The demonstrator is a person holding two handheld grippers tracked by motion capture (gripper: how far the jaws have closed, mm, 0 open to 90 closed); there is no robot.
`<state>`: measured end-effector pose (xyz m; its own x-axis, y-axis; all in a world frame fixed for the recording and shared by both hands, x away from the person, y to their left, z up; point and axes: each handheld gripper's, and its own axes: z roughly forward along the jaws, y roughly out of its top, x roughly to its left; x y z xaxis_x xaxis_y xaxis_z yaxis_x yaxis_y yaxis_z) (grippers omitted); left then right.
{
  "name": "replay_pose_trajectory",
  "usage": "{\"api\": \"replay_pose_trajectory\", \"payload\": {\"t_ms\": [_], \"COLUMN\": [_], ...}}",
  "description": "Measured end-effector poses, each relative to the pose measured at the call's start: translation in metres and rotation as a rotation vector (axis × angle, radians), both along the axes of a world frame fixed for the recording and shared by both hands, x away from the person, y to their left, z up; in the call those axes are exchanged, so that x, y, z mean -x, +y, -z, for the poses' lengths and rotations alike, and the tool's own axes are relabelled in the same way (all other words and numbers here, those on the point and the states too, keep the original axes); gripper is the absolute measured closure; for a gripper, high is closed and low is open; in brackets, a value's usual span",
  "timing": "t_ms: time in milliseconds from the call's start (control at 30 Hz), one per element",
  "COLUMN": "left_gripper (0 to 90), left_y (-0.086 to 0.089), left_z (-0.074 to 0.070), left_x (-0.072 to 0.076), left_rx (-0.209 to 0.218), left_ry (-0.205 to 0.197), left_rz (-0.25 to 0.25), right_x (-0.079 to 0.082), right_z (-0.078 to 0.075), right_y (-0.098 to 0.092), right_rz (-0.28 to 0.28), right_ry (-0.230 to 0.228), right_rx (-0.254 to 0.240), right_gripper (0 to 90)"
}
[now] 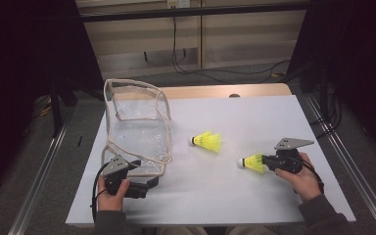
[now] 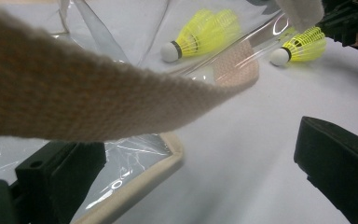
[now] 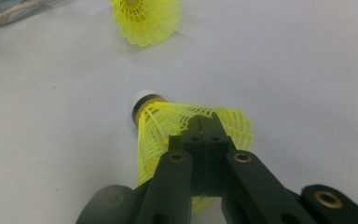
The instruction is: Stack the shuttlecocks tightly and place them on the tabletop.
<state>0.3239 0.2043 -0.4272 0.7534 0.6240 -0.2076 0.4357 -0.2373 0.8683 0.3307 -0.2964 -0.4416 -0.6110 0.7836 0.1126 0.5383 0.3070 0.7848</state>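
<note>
Soft light is falling from above on the white worktop [image 1: 254, 191], while the room around it is staying almost black in the high view. The shadows are lying faint and short. In the left gripper view the beige strap [image 2: 84, 102] is sitting too close and looking blurred, and the clear bag's plastic [image 2: 121, 163] is giving small glare. The right gripper view is looking sharp on the yellow shuttlecock [image 3: 168, 123].
</note>
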Motion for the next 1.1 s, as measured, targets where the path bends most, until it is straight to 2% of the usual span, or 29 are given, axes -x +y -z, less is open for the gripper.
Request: {"api": "replay_pose_trajectory", "payload": {"t_ms": [333,733,1100], "left_gripper": [1.9,1.9,1.9], "left_y": [0.000,0.000,0.000], "left_z": [0.000,0.000,0.000], "left_x": [0.000,0.000,0.000], "left_rx": [0.000,-0.002,0.000], "left_ry": [0.000,0.001,0.000], "left_rz": [0.000,0.000,0.000], "right_x": [0.002,0.006,0.008], "right_z": [0.000,-0.007,-0.010], "right_y": [-0.001,-0.005,-0.014], "right_rz": [-0.001,-0.016,0.003], "right_ry": [-0.001,-0.005,-0.012], "right_rx": [0.000,-0.001,0.002], "right_gripper": [90.0,90.0,90.0]}}
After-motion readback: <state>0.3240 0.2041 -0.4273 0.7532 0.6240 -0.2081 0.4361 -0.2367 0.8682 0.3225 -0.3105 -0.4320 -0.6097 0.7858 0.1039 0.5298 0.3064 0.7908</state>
